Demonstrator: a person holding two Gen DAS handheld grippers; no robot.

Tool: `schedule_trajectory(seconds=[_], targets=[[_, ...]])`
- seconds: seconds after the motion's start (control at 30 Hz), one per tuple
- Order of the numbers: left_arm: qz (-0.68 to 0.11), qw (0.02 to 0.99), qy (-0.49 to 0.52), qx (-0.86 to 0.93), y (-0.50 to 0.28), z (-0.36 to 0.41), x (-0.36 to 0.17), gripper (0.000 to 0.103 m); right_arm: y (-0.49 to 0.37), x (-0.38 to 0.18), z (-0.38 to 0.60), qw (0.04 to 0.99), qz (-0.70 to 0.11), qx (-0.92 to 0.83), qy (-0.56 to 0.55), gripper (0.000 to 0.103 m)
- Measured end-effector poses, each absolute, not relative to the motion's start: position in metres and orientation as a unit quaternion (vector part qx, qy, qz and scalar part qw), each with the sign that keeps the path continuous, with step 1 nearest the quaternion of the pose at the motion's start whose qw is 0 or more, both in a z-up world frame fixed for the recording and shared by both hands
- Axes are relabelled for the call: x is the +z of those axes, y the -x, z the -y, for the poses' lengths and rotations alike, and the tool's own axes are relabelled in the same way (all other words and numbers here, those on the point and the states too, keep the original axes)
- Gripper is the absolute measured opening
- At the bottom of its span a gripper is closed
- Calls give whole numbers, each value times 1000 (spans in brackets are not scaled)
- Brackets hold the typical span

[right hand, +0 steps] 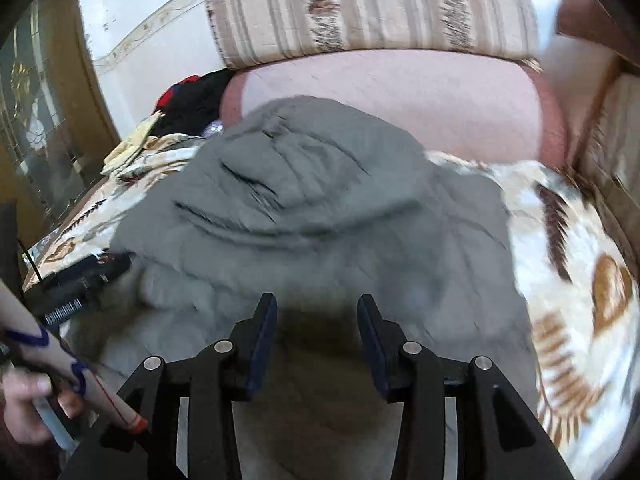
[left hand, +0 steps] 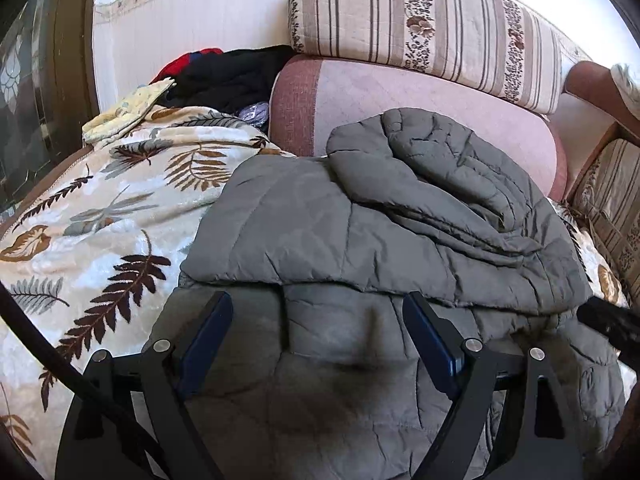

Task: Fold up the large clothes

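Sofa bed under a leaf-print blanket (left hand: pixel 80 216) serves as the folding surface, giving room for bulky items. Nearest: left gripper (left hand: pixel 318 304) spread wide, nothing between the jaws, hovering over the near hem of the grey jacket (left hand: pixel 360 240). Right gripper (right hand: pixel 317 306) partly spread, also empty, above the same jacket; that view is motion-blurred. Jacket lies mid-blanket, upper part folded down over the lower body, sleeve bunched on top toward the back. Judged: one fold done, both grippers free to regrip the near edge. Beyond: pink bolster (left hand: pixel 440 108), striped cushion (left hand: pixel 420 16) above it, dark clothes pile (left hand: pixel 228 76) at back left, likely waiting.
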State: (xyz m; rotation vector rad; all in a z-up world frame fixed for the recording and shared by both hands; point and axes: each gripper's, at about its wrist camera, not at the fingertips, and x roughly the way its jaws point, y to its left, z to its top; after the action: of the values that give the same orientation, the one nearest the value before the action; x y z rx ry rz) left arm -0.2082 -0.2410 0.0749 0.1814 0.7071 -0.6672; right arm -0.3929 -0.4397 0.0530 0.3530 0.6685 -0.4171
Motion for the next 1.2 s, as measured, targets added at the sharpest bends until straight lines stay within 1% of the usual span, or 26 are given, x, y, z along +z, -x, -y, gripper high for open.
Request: schedule_trajectory(seconds=[0.13, 0.23, 0.37, 0.47, 0.57, 0.67, 0.73, 0.8, 0.87, 0.93, 1.03, 1.2], targets=[[-331, 883, -103, -317, 223, 243, 73, 86, 400, 26, 459, 884, -353, -212, -221, 46], [-339, 879, -122, -313, 226, 259, 82, 86, 402, 21, 467, 882, -352, -209, -234, 46], [-370, 855, -109, -347, 210, 297, 108, 86, 401, 8, 474, 870, -375, -208, -245, 46], [-374, 859, -103, -334, 189, 332, 119, 86, 403, 4, 477, 863, -381, -199, -264, 46], [-402, 845, -126, -328, 173, 364, 103, 86, 405, 7, 480, 862, -378, -193, -279, 46], [-449, 829, -174, -284, 159, 380, 63, 87, 404, 7, 481, 860, -380, -191, -282, 46], [-439, 829, -201, -281, 163, 384, 50, 89, 404, 6, 482, 858, -383, -188, -285, 47], [-428, 834, -203, -281, 170, 381, 57, 88, 402, 7, 482, 857, -384, -188, -288, 47], [-419, 841, -171, -297, 182, 367, 70, 88, 403, 8, 484, 856, -383, -189, -290, 48], [-416, 839, -139, -323, 201, 342, 80, 88, 405, 11, 484, 856, -380, -195, -291, 49], [-406, 841, -137, -330, 231, 301, 84, 88, 409, 17, 478, 860, -378, -194, -284, 54], [-432, 835, -109, -324, 271, 222, 81, 88, 424, 25, 448, 868, -381, -192, -254, 55]])
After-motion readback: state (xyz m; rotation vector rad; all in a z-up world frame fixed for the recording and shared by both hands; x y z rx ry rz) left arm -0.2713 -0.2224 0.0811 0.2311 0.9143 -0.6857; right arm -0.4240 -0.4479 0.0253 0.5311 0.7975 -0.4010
